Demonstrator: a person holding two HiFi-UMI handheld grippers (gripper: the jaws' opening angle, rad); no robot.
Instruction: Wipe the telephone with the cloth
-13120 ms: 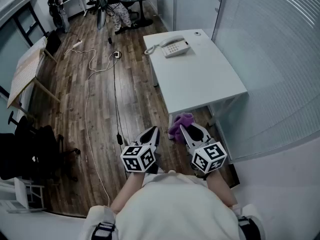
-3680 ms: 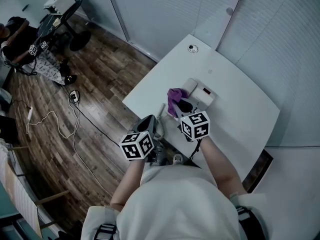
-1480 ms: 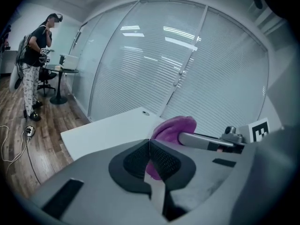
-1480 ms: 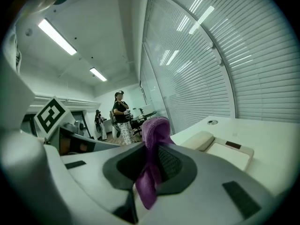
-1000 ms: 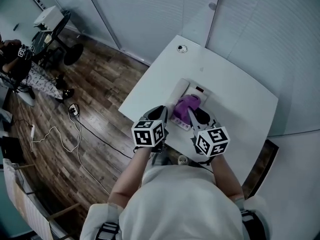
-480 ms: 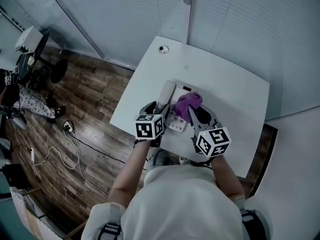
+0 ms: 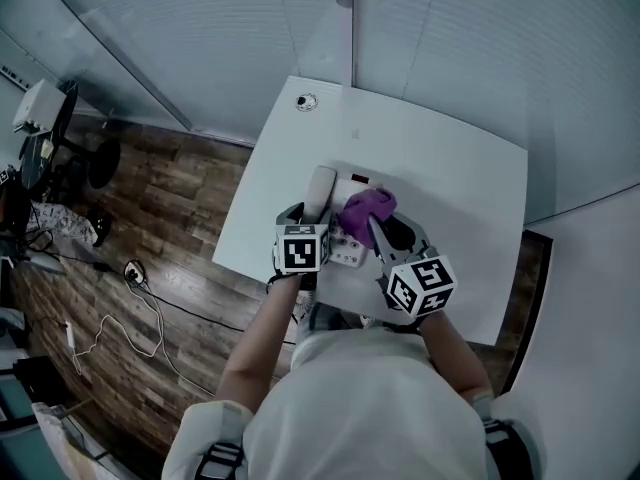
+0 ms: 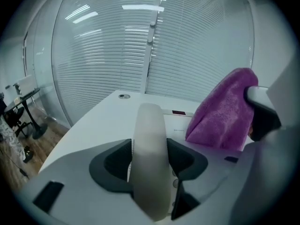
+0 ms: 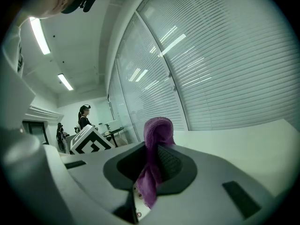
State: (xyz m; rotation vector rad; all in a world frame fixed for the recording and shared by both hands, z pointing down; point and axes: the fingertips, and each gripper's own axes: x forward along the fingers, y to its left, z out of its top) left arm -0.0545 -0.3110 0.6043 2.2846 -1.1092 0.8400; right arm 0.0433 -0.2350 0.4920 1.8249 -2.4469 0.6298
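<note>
The left gripper (image 7: 302,216) points forward and tips down. Its jaws have just been opening. They stand wide apart, one on each side of the phone handset (image 8: 149,153), which sits between them. The right gripper (image 7: 386,226) is just beside the left one and points almost flat. Its jaws are squeezed tight on the purple cloth (image 9: 154,158), which sticks up past the tips. The left arm (image 7: 262,343) and the right arm (image 7: 452,353) both reach out in front of the body.

White tabletop (image 7: 462,168) lies open right of and behind the white desk telephone (image 7: 320,186). Slatted glass wall (image 7: 460,38) closes the far edge.
</note>
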